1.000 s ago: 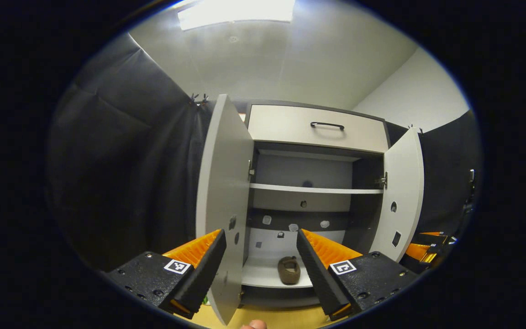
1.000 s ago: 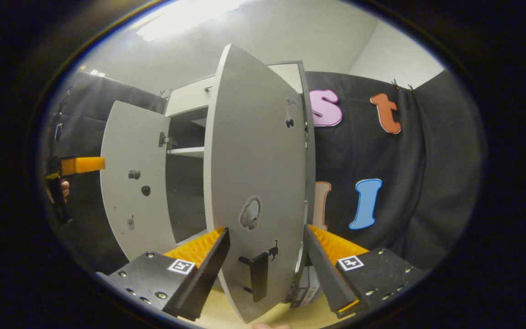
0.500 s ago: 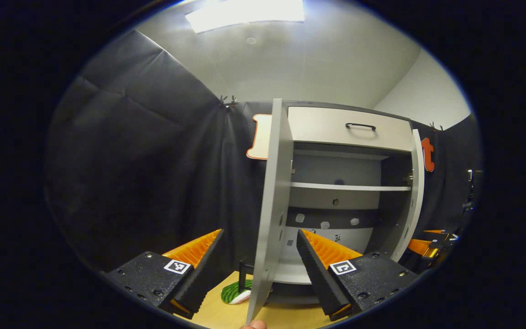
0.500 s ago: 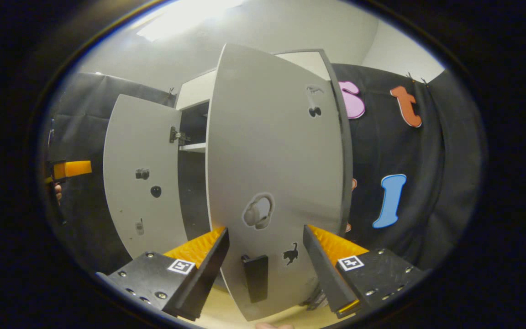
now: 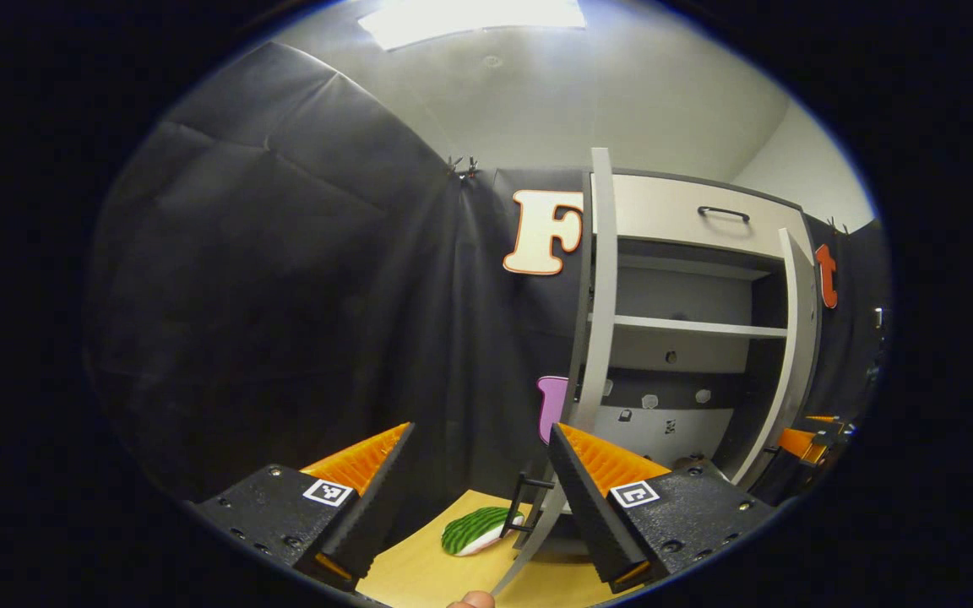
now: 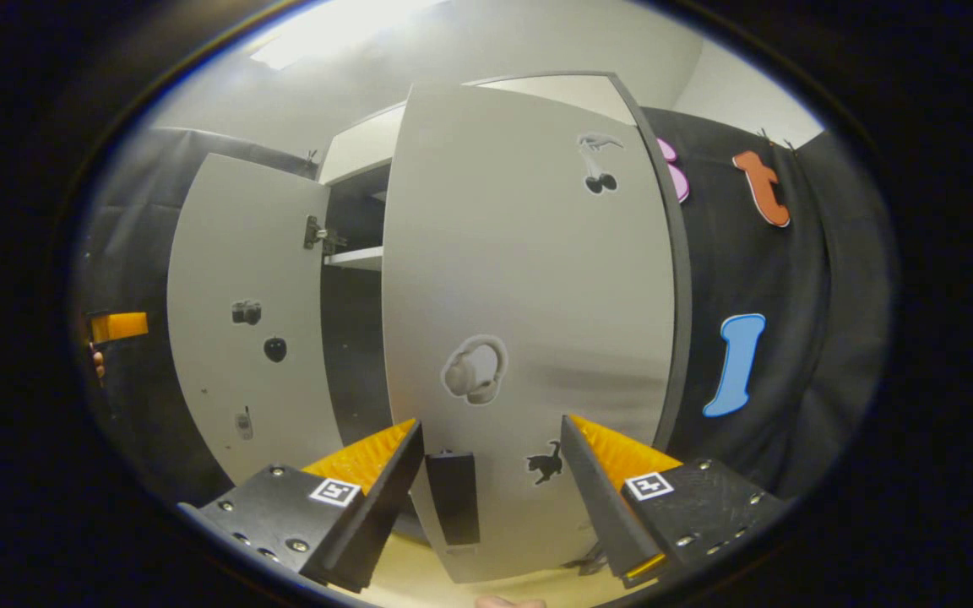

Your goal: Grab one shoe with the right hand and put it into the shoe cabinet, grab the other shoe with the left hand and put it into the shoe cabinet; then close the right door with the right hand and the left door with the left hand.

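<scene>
Right door [image 6: 529, 279] swung further shut, upright, handle [image 6: 453, 498] between spread right gripper [image 6: 491, 473] fingers; left gripper [image 5: 478, 473] likewise spread.

You have a green striped watermelon-slice toy [image 5: 476, 531] lying on the wooden floor [image 5: 419, 574] near the black cloth wall [image 5: 267, 295], with a ceiling light [image 5: 470, 13] overhead.

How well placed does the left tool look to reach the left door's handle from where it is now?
Probably well placed: the left tool is open, and the left door stands edge-on ahead, its handle low between the fingers with nothing across the path.
</scene>
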`<state>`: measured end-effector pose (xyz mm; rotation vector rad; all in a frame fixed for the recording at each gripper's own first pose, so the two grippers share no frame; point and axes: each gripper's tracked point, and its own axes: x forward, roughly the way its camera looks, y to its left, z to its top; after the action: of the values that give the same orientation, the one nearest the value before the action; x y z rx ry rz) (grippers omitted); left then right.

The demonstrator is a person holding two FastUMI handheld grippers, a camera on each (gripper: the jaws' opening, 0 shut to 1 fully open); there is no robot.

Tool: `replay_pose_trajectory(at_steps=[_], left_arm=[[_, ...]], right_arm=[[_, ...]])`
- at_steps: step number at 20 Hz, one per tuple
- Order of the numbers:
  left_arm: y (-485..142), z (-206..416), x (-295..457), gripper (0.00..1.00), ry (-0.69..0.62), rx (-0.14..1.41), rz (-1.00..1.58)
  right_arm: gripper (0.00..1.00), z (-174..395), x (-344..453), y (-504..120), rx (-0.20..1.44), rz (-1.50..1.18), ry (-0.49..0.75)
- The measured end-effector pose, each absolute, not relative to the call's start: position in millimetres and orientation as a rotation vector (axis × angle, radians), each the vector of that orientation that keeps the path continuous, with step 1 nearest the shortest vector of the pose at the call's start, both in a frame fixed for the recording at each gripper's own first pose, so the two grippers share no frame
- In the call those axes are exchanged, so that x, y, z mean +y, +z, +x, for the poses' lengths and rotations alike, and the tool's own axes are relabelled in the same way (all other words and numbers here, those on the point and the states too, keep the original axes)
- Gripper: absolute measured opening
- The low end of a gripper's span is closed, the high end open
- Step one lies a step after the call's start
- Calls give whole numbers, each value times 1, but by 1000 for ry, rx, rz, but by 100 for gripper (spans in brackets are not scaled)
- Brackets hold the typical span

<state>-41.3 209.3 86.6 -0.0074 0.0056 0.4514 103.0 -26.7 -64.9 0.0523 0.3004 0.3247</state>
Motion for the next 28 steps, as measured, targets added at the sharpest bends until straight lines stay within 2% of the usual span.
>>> replay_pose_trajectory(at_steps=[1,2,3,4,5,6,8,9,10,11,12,13,24,25,28], left_arm=[[84,-39,212,90,450,8,-13],[82,-37,215,90,447,10,-17],[79,-37,220,95,442,12,-23],[77,-35,222,95,432,14,-33],[73,-31,224,91,421,20,-46],[71,-27,224,95,407,22,-59],[69,-14,225,90,378,25,-72],[67,-13,226,91,367,26,-73],[64,-11,225,90,350,28,-73],[65,-13,223,95,333,32,-76],[63,-11,221,91,315,37,-80],[61,-9,221,95,298,44,-83],[59,12,216,94,194,62,-61],[59,13,214,88,185,62,-60],[57,14,211,86,170,62,-53]], right_arm=[[98,105,-24,-65,300,53,323],[94,107,-23,-65,299,53,320],[94,110,-22,-66,300,53,318],[94,112,-20,-66,299,53,314],[98,115,-19,-66,296,50,310],[98,118,-16,-67,294,48,306],[98,123,-11,-68,288,48,296],[98,126,-9,-68,288,49,293],[94,129,-4,-70,287,50,290],[94,133,-1,-72,288,50,286],[94,134,-1,-73,287,51,283],[94,136,1,-74,288,52,279],[98,144,5,-77,269,79,210],[98,144,5,-76,265,84,204],[98,140,3,-75,256,95,191]])
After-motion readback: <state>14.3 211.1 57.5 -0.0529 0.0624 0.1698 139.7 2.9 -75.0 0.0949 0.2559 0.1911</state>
